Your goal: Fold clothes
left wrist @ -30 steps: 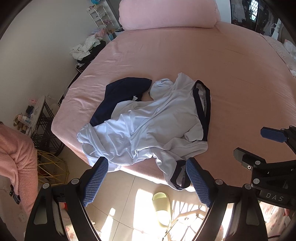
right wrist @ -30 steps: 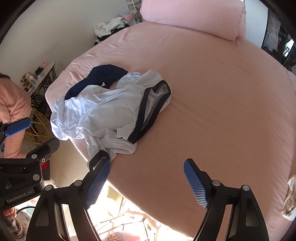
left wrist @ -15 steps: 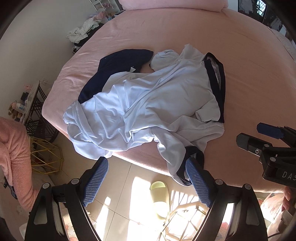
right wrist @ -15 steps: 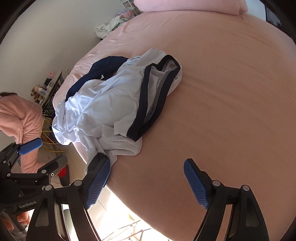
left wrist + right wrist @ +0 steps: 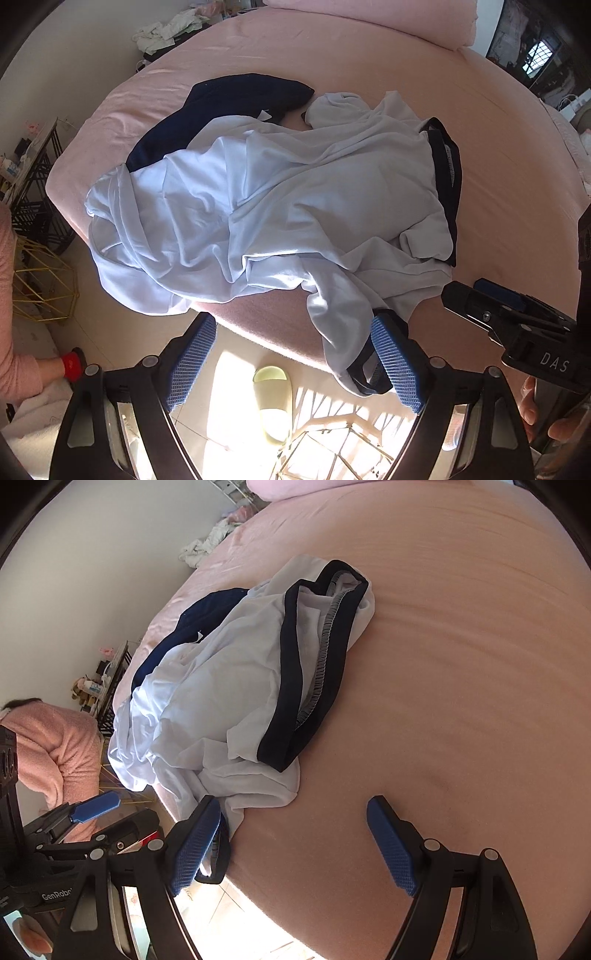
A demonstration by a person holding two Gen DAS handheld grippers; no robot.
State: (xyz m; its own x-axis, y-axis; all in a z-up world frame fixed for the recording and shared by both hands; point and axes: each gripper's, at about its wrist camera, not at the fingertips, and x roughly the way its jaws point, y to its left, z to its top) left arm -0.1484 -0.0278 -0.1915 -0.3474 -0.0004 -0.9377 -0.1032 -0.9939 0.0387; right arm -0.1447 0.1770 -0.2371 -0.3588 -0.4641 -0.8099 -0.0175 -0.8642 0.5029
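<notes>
Crumpled white shirt (image 5: pixel 295 192) lies lengthwise along the bed edge (image 5: pixel 258 325), both tongs (image 5: pixel 295 363) (image 5: pixel 291 843) wide open, empty.

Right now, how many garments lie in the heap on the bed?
2: a white garment with dark trim on top, hanging over the bed edge, and a navy garment partly beneath it. More may be hidden.

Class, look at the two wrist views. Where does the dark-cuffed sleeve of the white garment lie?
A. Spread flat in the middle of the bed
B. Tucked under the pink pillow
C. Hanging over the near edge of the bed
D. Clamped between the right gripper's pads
C: the sleeve drapes off the pink bed's edge toward the floor, with its dark cuff below the mattress line; both grippers stand open, gripping nothing.
</notes>
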